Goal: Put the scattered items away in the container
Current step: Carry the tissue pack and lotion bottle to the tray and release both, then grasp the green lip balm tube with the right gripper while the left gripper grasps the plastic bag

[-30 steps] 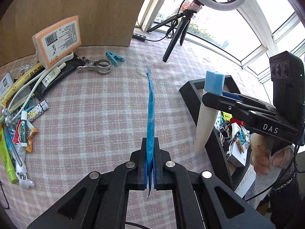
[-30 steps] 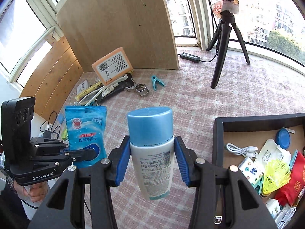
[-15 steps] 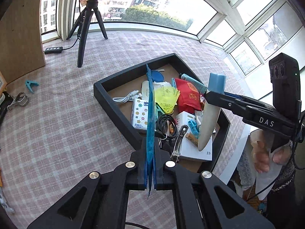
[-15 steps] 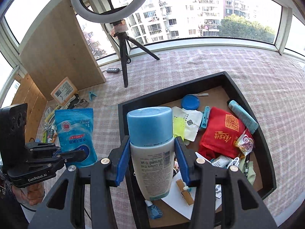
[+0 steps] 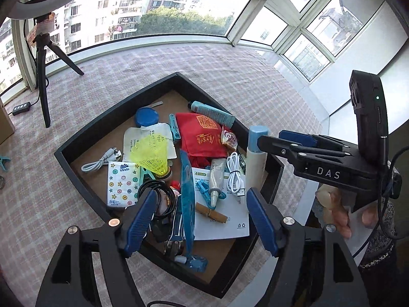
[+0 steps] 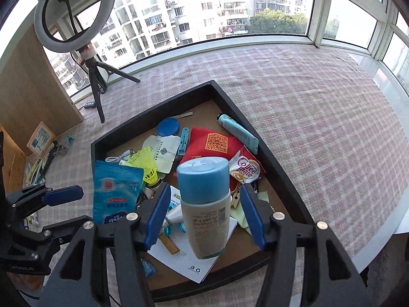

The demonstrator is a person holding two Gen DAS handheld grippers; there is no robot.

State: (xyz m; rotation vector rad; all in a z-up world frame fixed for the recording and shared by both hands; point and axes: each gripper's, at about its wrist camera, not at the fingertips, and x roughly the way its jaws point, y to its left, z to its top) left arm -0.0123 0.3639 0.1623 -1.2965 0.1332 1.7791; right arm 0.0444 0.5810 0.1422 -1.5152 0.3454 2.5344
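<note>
As both claws hang over the black tray [image 5: 76, 163], its contents lie below and ahead of them.
Left claw [image 5: 202, 220]: jaws spread wide, just opened; the flat blue sachet [image 5: 186, 194] stands edge-on in the gap, clear of both pads.
Right claw [image 6: 204, 215]: jaws just widened; the blue-capped bottle [image 6: 204, 204] sits upright between them, a sliver of space showing at each pad [image 6: 251, 217].
Sachet, from the right wrist view: to the left of the right claw, over the tray's near-left part.
Bottle, from the left wrist view: right of the left claw, over the tray's right rim.
Hands: both claws tilt steeply down at the tray; fingers [image 5: 334, 212] of the right hand wrap the handle under its claw.
Worktop [image 6: 319, 117]: checked cloth; ring light tripod [image 6: 97, 89] far beyond the tray, left.
</note>
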